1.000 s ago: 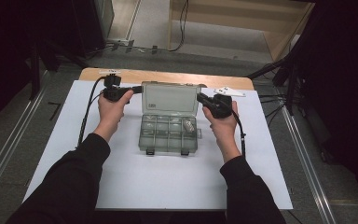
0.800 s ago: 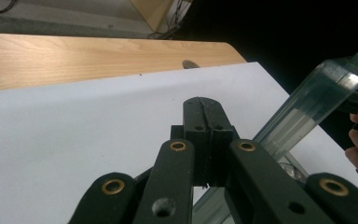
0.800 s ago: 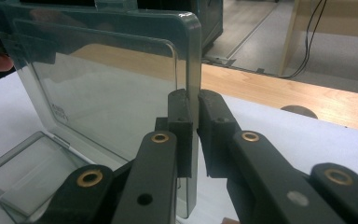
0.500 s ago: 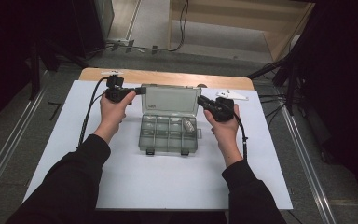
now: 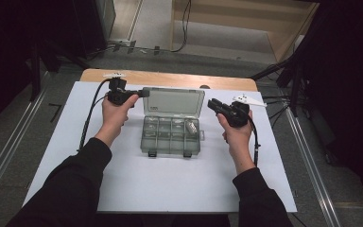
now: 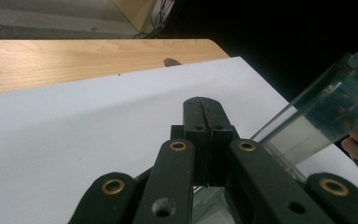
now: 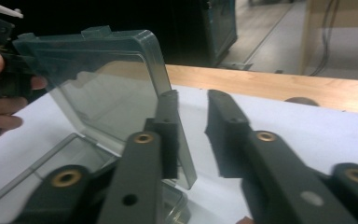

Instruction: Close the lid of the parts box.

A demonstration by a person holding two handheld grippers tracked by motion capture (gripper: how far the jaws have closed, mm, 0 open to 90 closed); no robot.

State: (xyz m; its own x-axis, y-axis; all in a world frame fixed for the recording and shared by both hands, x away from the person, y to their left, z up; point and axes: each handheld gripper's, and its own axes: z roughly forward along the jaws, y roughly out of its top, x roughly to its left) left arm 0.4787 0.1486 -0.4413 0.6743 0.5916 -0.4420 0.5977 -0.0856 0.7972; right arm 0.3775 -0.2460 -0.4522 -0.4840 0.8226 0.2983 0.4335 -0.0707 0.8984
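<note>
A clear plastic compartment box (image 5: 170,142) lies open mid-table, its lid (image 5: 172,101) standing up at the back. A small silvery piece (image 5: 191,126) sits in a right-hand compartment. My left gripper (image 5: 145,93) is shut, its tips against the lid's top left corner. In the left gripper view the closed jaws (image 6: 205,103) hold nothing and the lid (image 6: 317,116) rises to their right. My right gripper (image 5: 212,104) is just off the lid's right edge. Its jaws (image 7: 192,98) have just been opening and stand apart with nothing between them, the lid (image 7: 107,84) beside the left one.
A white sheet (image 5: 170,189) covers the table, with a wooden strip (image 5: 170,78) bare along the back edge. A small white piece (image 5: 248,99) lies at the back right. Cables trail from both grippers. Grey floor with metal rails flanks the table.
My right gripper has drawn to the right, away from the lid's right edge. The left hand and the box have stayed put.
</note>
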